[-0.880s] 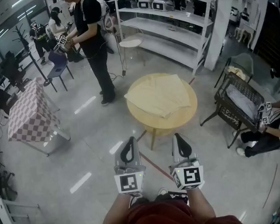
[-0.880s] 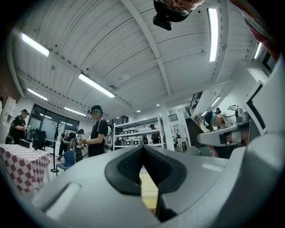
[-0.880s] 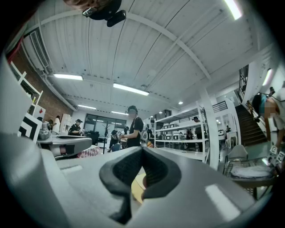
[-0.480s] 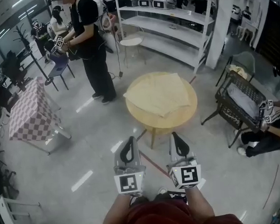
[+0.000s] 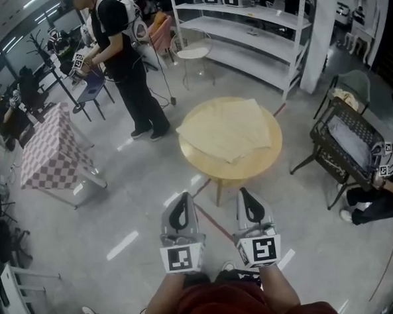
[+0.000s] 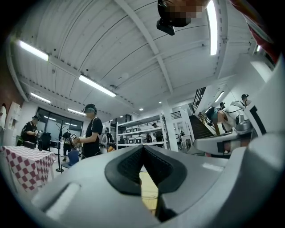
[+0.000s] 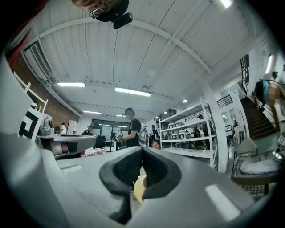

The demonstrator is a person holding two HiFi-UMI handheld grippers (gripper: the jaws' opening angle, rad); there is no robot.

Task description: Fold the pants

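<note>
Head view: left gripper and right gripper sit fully closed and empty at the waist, unchanged. Pants lie on the round table, well ahead and untouched. Only the bystander has shifted, so folding hasn't started.
Left gripper view: jaws together, nothing between them.
Right gripper view: same.

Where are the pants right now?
In the head view, the pants lie on the round table in the middle, right of the standing person and before the white shelves.
</note>
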